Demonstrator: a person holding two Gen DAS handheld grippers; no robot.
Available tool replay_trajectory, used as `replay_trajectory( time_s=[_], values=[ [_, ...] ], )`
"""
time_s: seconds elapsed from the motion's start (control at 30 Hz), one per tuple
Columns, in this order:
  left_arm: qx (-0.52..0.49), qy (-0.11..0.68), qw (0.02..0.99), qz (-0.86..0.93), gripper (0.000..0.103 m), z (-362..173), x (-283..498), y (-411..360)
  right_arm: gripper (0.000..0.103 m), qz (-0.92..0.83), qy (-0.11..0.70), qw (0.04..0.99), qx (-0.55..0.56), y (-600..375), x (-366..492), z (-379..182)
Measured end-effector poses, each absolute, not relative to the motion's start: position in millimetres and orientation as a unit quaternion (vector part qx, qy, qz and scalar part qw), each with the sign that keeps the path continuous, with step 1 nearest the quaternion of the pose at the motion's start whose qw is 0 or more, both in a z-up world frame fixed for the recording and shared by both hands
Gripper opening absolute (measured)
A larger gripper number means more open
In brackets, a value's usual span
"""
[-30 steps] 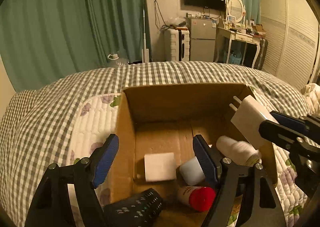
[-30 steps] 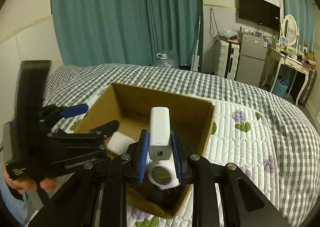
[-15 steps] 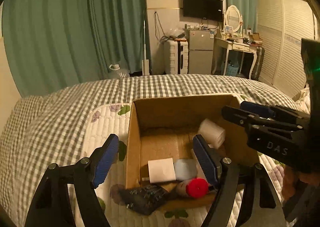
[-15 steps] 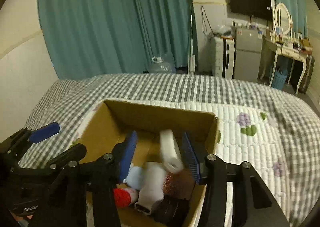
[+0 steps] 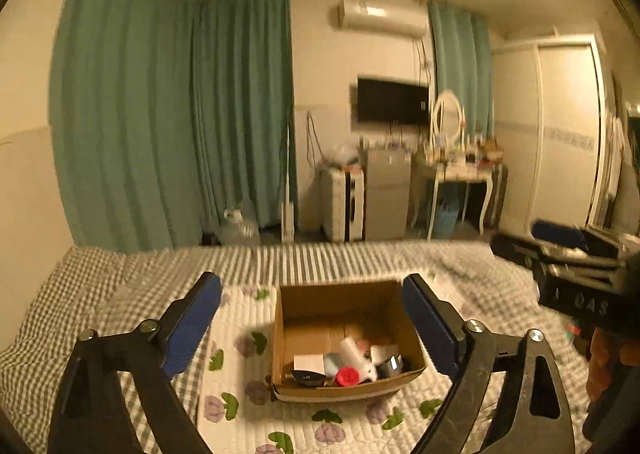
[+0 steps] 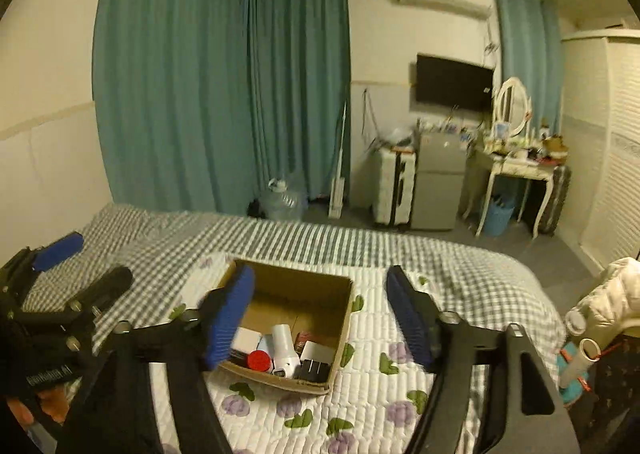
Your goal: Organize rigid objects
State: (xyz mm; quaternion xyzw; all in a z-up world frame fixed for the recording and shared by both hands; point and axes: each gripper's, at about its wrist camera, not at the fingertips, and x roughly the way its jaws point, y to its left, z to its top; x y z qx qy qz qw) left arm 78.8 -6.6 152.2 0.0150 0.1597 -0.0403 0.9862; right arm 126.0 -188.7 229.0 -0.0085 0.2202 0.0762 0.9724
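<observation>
An open brown cardboard box (image 5: pixel 344 338) sits on a bed covered by a white quilted blanket printed with purple flowers (image 6: pixel 360 406), over grey-and-white checked bedding (image 6: pixel 472 278). The rigid objects are gathered in the near end of the box, lying loosely against one another: a white cylindrical bottle (image 6: pixel 283 346), a red round cap (image 6: pixel 258 360), a flat white square block (image 5: pixel 309 363), a pale blue piece (image 5: pixel 332 362) and a black ribbed gadget (image 6: pixel 314 368). The far half of the box floor is bare.

Both tools hang high above the bed, well apart from the box. The left tongs (image 5: pixel 312 330) are spread wide with blue pads, holding nothing — the box shows in the gap between them. The right tongs (image 6: pixel 320 318) are likewise spread and empty. Each tool appears at the edge of the other's view.

No loose item shows on the quilt, so the sorting looks finished, which would explain the raised, empty tongs.

A teal curtain (image 6: pixel 224 86), a wall television (image 6: pixel 454 84) and a white dressing table (image 6: pixel 516 166) stand beyond the bed.
</observation>
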Motion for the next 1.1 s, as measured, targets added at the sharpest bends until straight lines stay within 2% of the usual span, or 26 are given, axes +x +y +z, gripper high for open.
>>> replay_trajectory(
  time_s=[0.07, 0.1, 0.33, 0.7, 0.93, 1.1],
  values=[
    [0.0, 0.135, 0.99, -0.034, 0.103, 159, 58, -1, 0.099, 0.069, 0.213, 0.974, -0.019, -188, 107, 236],
    [-0.008, 0.127, 0.992, -0.026, 0.103, 159, 50, 2, 0.103, 0.063, 0.204, 0.977, -0.021, -189, 98, 237],
    [0.0, 0.116, 0.993, -0.012, 0.103, 133, 31, 4, 0.103, 0.05, 0.143, 0.988, -0.011, -192, 52, 216],
    [0.034, 0.114, 0.993, -0.013, 0.103, 57, 57, -5, 0.103, 0.007, 0.118, 0.993, 0.016, -202, 82, 124],
    [0.047, 0.135, 0.99, -0.019, 0.103, 5, 64, -4, 0.103, -0.004, 0.159, 0.987, 0.011, -203, 99, 70],
    [0.03, 0.146, 0.989, -0.015, 0.103, -4, 67, 2, 0.103, -0.006, 0.181, 0.984, 0.005, -202, 105, 55]
  ],
)
